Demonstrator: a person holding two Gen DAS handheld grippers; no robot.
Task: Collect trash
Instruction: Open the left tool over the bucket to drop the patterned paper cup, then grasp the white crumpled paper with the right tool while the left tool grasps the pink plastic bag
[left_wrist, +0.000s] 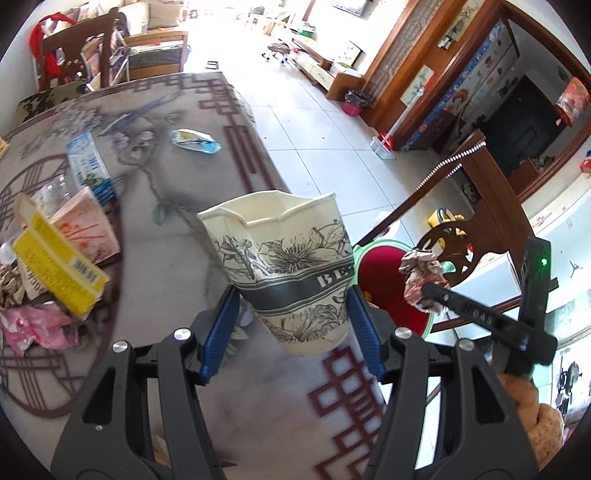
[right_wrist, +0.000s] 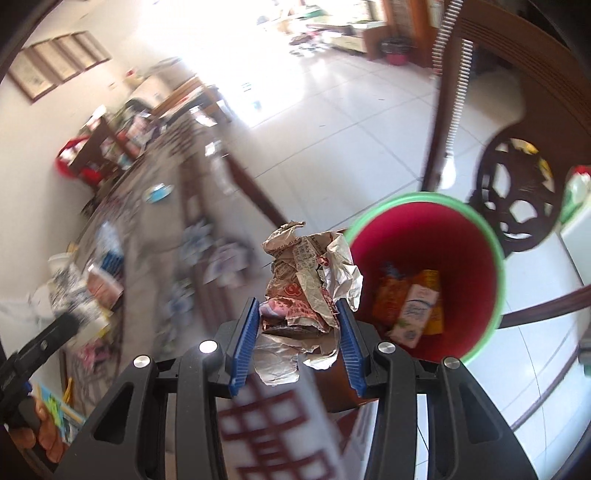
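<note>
My left gripper (left_wrist: 291, 299) is shut on a crumpled paper cup (left_wrist: 284, 266) with a black flower print, held above the table's right edge. My right gripper (right_wrist: 297, 325) is shut on a crumpled paper wrapper (right_wrist: 310, 280), held beside the rim of a red bin with a green rim (right_wrist: 424, 206) on the floor. The bin holds an orange packet (right_wrist: 388, 299) and a small carton (right_wrist: 413, 314). In the left wrist view the right gripper (left_wrist: 428, 291) holds the wrapper (left_wrist: 421, 273) over the bin (left_wrist: 384, 280).
The patterned table (left_wrist: 177, 229) carries more trash: a yellow box (left_wrist: 55, 266), a red-printed carton (left_wrist: 88, 229), a blue-white carton (left_wrist: 88, 162), a pink wrapper (left_wrist: 33, 325), a blue wrapper (left_wrist: 195, 140). A carved wooden chair (left_wrist: 476, 236) stands by the bin.
</note>
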